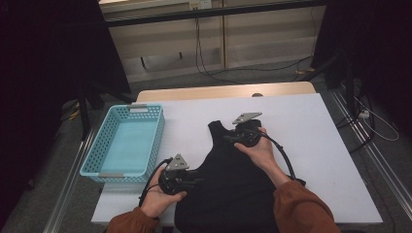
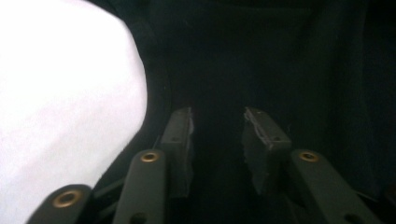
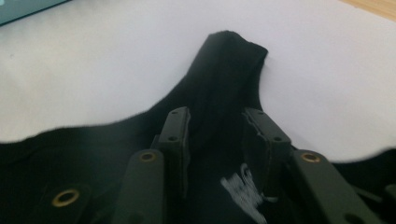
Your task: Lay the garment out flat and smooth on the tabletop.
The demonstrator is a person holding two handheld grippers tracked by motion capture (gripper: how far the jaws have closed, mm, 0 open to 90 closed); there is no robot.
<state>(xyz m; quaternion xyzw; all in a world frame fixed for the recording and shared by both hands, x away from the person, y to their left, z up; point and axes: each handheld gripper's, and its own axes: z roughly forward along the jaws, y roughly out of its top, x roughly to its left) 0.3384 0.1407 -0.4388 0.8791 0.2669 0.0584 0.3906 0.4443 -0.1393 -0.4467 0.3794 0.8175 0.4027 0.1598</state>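
A black sleeveless garment (image 1: 233,179) lies flat on the white table (image 1: 301,126), its lower part hanging over the near edge. My left gripper (image 1: 198,175) rests at the garment's left edge, open, its jaws apart over dark cloth (image 2: 289,70) in the left gripper view (image 2: 217,126). My right gripper (image 1: 228,137) sits on the garment's upper part, just below the shoulder strap (image 3: 229,60). It is open (image 3: 217,123), jaws straddling the strap's base, with a white printed label (image 3: 243,189) beside the right jaw.
A light blue plastic basket (image 1: 127,109) stands at the table's left side, with nothing visible in it. Bare white tabletop lies to the right of and beyond the garment. Cables run across the floor behind the table.
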